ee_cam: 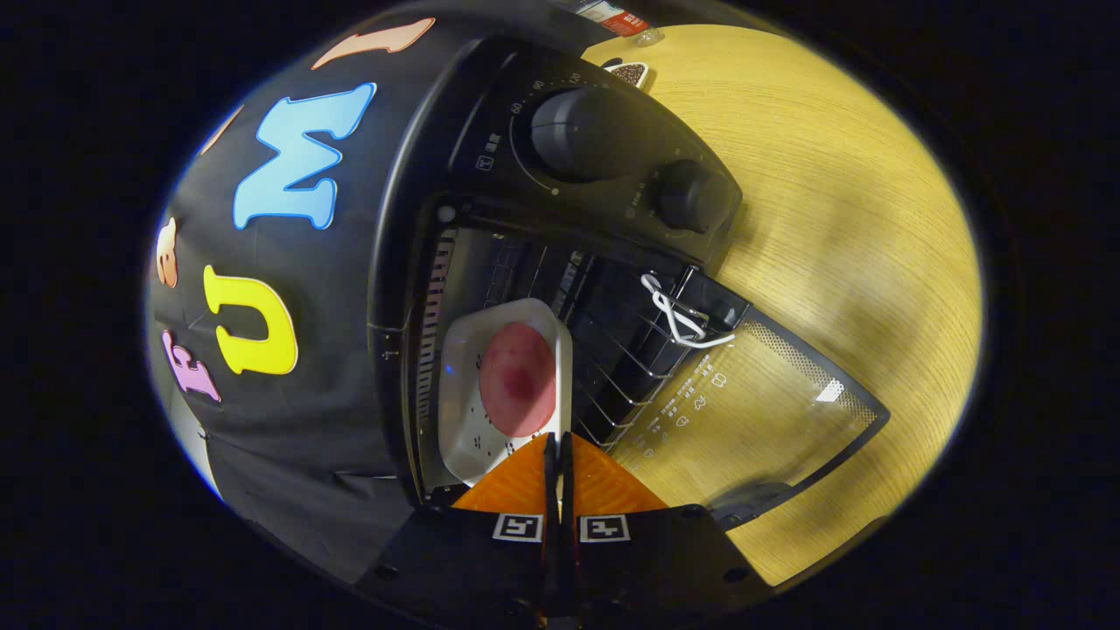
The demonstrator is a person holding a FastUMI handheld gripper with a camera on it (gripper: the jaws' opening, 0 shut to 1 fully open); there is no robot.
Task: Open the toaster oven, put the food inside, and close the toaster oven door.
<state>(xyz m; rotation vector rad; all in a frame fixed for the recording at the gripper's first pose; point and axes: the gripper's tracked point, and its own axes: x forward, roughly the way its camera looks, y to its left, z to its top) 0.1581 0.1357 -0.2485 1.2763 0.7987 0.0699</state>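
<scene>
The black toaster oven [472,114] stands open, seen rolled sideways, its glass door [752,411] folded down flat over the wooden table. A white square tray [461,394] carries a round red piece of food [518,378] and sits partly inside the oven's mouth, beside the wire rack [617,350]. My gripper [558,439] is shut, its two orange fingers [516,486] pressed together on the tray's near rim. The tray's far edge reaches into the dark cavity.
Two black knobs [582,131] [693,197] sit on the oven's control panel. A white cord loop [678,317] hangs at the door's hinge side. The pale wooden table [840,219] spreads beyond the door, with a small object [628,72] near its far edge.
</scene>
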